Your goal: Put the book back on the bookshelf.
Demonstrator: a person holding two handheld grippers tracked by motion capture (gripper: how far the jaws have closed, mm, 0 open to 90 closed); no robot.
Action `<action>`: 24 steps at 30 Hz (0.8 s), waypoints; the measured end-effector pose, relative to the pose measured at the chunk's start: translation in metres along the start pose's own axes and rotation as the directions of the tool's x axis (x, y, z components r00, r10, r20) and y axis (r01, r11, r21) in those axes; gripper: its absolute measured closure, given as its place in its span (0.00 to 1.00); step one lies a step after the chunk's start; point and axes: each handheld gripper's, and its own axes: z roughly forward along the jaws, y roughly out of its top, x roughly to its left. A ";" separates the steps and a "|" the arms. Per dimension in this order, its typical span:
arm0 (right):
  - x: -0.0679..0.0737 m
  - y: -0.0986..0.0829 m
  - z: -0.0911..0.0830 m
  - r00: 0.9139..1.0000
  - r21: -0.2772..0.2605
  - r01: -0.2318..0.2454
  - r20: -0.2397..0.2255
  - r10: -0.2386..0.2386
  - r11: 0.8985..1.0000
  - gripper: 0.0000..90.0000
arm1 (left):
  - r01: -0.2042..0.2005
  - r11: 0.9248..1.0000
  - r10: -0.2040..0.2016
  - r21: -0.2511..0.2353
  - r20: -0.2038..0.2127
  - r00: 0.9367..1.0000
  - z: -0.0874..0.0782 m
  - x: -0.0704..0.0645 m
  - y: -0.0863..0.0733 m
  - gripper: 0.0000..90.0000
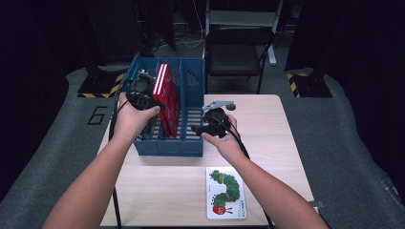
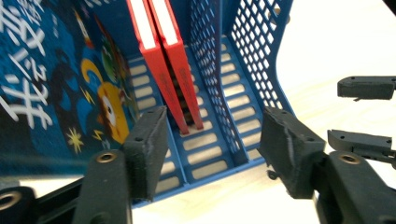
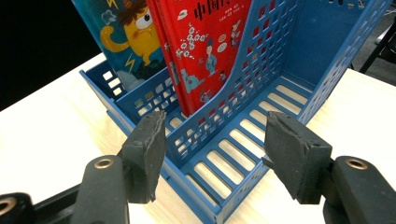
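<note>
Two claws stand open and empty at the blue rack (image 1: 168, 143) mid-frame; the caterpillar book (image 1: 226, 193) lies flat at lower right, long axis vertical, nearer the right claw (image 1: 210, 125) than the left claw (image 1: 142, 95).

The blue picture book with the yellow monster (image 2: 56, 88) is cut off by the left gripper view's edge; the red hardcover book's (image 3: 205, 46) title runs past the right gripper view's top edge.
</note>
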 end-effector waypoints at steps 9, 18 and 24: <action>0.000 -0.011 -0.012 1.000 0.001 -0.002 -0.016 0.002 1.000 0.42 | -0.025 1.000 0.026 -0.012 0.084 0.996 0.003 -0.004 -0.023 0.44; -0.005 -0.026 -0.025 0.999 0.000 -0.027 -0.022 0.027 1.000 0.41 | -0.045 0.999 0.048 -0.028 0.125 0.991 0.005 -0.007 -0.045 0.44; -0.007 -0.038 -0.031 1.000 -0.004 -0.023 -0.009 0.023 1.000 0.41 | -0.051 0.998 0.057 -0.041 0.162 0.985 0.011 -0.012 -0.062 0.44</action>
